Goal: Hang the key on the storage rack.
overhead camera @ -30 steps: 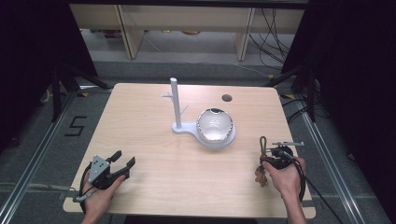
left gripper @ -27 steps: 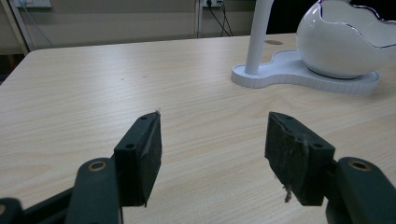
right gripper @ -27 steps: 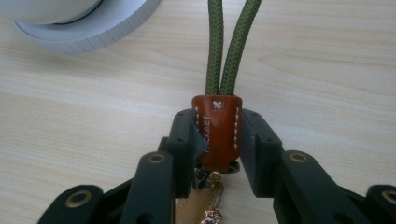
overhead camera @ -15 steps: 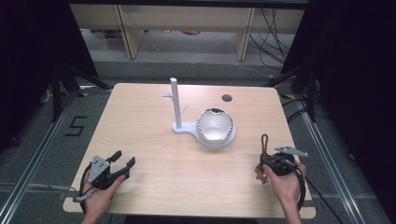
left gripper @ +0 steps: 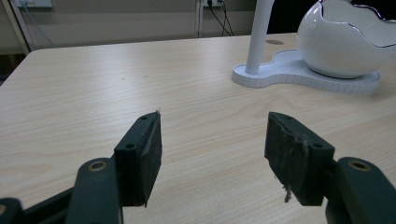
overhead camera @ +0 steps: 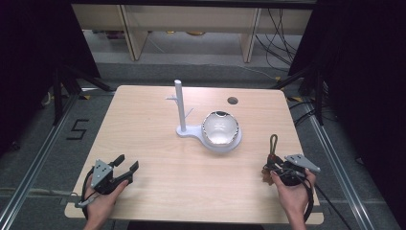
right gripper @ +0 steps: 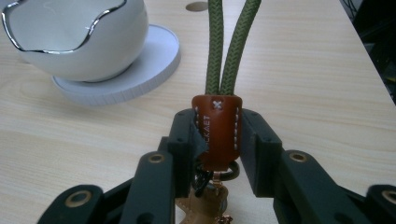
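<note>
My right gripper (overhead camera: 274, 165) (right gripper: 217, 128) is shut on the brown leather tab of a keychain (right gripper: 217, 135), near the table's right front. The keychain's green rope loop (overhead camera: 273, 143) (right gripper: 233, 51) sticks out beyond the jaws, and metal rings hang below the tab. A white stand (overhead camera: 181, 108) with a post and short pegs shares its base with a white egg-shaped bowl (overhead camera: 219, 128) (right gripper: 74, 32) at the table's middle. My left gripper (overhead camera: 126, 165) (left gripper: 212, 149) rests at the front left, open, with nothing between its pads.
The wooden table (overhead camera: 143, 139) has a round cable hole (overhead camera: 232, 100) at the back right. Its right edge lies close to my right hand. Shelving and cables stand on the floor behind the table.
My right hand has shifted slightly toward the near edge, still gripping the keychain. The left gripper has stayed where it was.
</note>
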